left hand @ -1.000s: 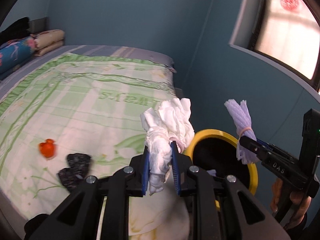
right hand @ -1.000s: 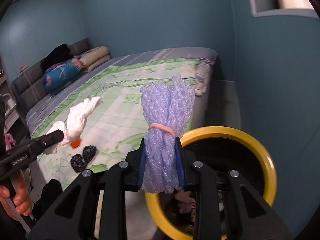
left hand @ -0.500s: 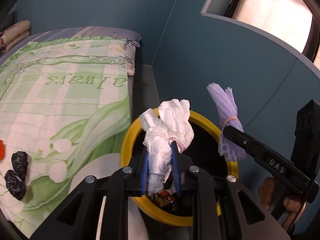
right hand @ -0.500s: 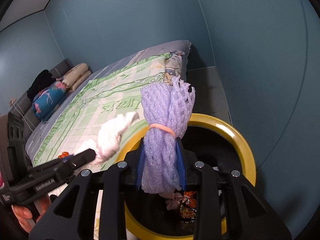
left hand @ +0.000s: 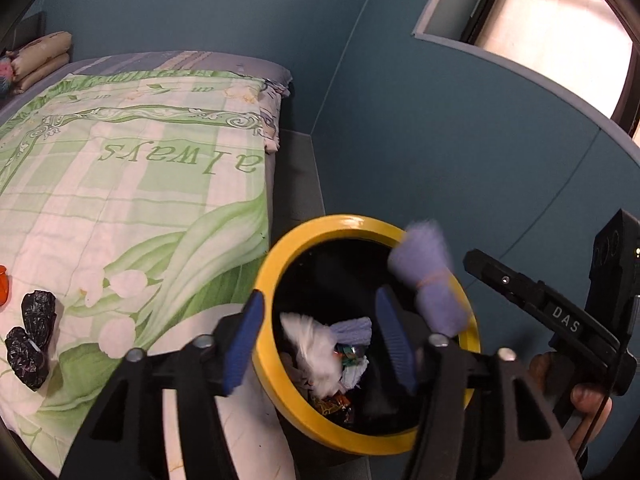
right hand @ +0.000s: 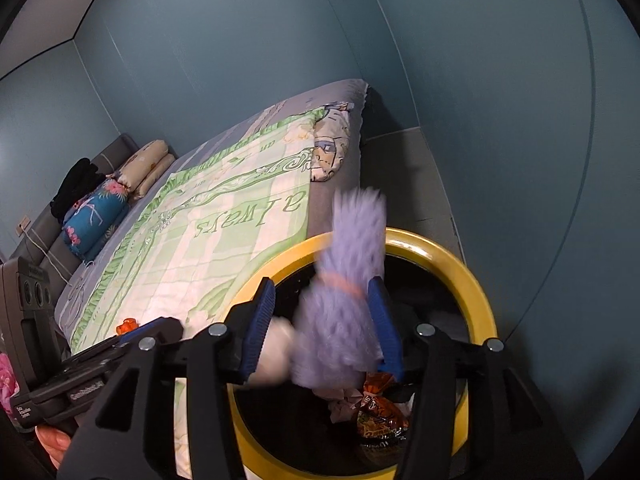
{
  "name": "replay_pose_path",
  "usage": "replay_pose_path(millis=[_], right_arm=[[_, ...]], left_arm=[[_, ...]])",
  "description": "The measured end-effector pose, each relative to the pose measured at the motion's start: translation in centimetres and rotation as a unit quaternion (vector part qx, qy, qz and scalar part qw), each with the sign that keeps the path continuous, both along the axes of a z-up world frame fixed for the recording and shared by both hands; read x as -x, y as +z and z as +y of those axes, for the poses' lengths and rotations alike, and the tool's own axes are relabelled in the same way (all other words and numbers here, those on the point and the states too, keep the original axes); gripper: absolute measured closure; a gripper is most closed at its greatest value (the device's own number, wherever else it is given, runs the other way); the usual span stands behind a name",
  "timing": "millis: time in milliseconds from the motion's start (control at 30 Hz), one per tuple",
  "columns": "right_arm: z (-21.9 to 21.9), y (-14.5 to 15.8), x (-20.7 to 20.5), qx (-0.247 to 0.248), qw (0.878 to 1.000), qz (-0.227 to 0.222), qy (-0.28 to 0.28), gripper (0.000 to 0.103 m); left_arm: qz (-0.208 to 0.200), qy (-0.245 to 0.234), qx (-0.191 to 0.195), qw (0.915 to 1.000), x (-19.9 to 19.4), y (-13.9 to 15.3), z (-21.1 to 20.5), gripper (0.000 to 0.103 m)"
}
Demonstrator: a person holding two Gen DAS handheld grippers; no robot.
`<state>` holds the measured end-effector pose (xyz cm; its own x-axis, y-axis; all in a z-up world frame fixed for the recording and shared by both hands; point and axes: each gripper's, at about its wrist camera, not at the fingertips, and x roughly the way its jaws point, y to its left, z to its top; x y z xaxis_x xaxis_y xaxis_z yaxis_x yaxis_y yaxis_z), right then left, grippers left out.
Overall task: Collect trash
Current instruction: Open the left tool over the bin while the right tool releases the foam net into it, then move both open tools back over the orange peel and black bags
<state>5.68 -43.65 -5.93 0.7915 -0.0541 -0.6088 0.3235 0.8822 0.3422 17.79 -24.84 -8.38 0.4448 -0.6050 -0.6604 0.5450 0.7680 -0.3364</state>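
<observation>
Both handheld grippers pointed steeply down over the round black bin with the yellow rim (left hand: 267,280), which stood on the floor against the foot corner of the bed with the green-and-white plaid quilt (left hand: 132,184).

Left gripper (left hand: 318,338): jaws opening, blue pads spread wide with nothing pressed between them. The crumpled white tissue wad (left hand: 316,350) appeared blurred inside the bin, below the pads, on wrappers and other waste.

Right gripper (right hand: 322,322): jaws opening. The purple foam-net bundle tied with a pink rubber band (right hand: 344,312) lay between the pads, tilted toward 1 o'clock and motion-blurred; contact with the pads could not be resolved.

Two crumpled black plastic scraps (left hand: 34,336) and a small orange object (left hand: 3,290), cut off by the frame edge, lay on the quilt at 9 o'clock from the bin. Only fingertips of the person (left hand: 588,400) showed under the right gripper body.
</observation>
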Motion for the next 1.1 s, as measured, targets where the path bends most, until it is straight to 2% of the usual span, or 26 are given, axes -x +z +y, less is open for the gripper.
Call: replay_pose_path(millis=[100,200,300,533,767,933,1100], right_arm=[[0.4,0.3,0.0,0.005,1.0,-0.011,-0.004,0.039],[0.4,0.4,-0.3,0.005,1.0,-0.022,0.006,0.027],[1.3,0.7,-1.0,0.006,0.999,-0.034,0.03,0.021],[6.5,1.8,-4.6,0.01,0.992,-0.054,0.117,0.017],[14.1,1.7,-9.1,0.021,0.975,-0.05,0.215,0.016],[20.4,0.4,-12.1,0.031,0.958,-0.03,0.284,0.016],[26.0,-1.6,-13.7,0.038,0.944,0.002,0.329,0.016]], left_arm=[[-0.009,0.022,0.003,0.9997,-0.5,0.3,1.6,0.029],[-0.02,0.047,0.003,0.9987,-1.3,0.5,3.8,0.024],[-0.031,0.084,-0.003,0.996,-2.2,0.7,6.9,0.021],[-0.049,0.153,-0.022,0.9868,-4.3,0.8,13.9,0.021],[-0.043,0.226,-0.037,0.9726,-7.0,-0.2,21.7,0.021],[-0.03,0.268,-0.05,0.9616,-8.9,-1.6,26.9,0.021],[-0.013,0.297,-0.061,0.9527,-10.7,-3.6,30.6,0.021]])
